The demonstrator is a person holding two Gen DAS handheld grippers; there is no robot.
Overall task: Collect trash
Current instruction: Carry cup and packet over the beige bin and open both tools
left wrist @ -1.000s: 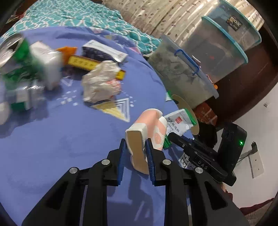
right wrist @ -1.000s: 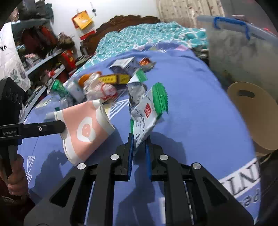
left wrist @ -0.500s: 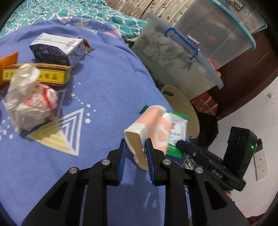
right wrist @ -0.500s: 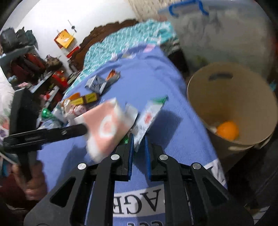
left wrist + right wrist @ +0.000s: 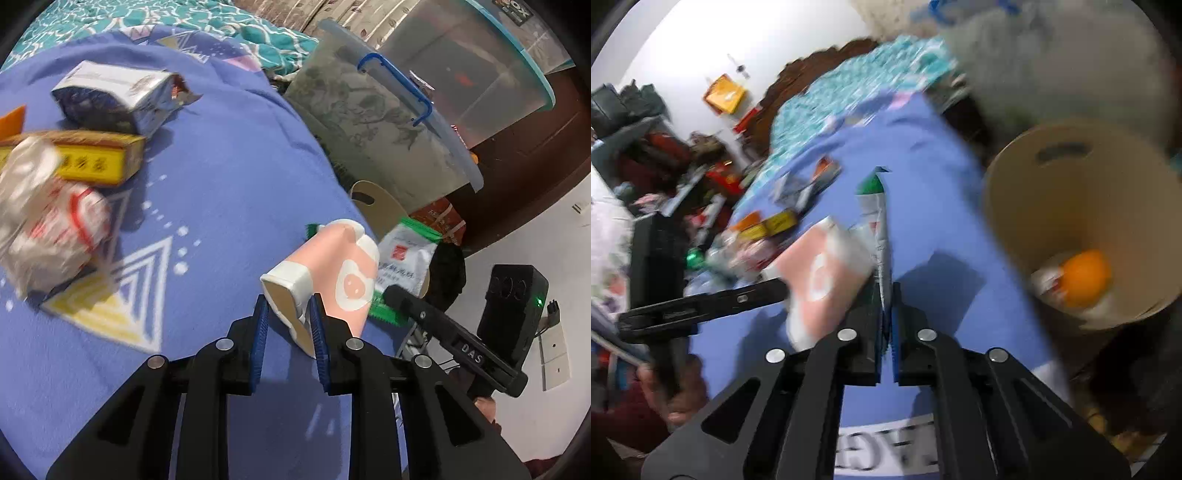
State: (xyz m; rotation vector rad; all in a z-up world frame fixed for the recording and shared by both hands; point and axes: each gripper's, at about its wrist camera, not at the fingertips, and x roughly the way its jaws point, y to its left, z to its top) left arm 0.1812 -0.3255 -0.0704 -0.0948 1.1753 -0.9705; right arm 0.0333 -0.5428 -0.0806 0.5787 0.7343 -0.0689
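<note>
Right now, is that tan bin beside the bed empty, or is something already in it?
Not empty. The tan bin holds an orange ball-shaped thing on some pale scraps at the bottom.

My left wrist camera looks steeply down its fingers, close over the blue blanket [image 5: 229, 192]. My right wrist camera tilts down toward the tan bin [image 5: 1008, 206] at right. Both share the pink cup [image 5: 332, 273], mid-frame.
</note>
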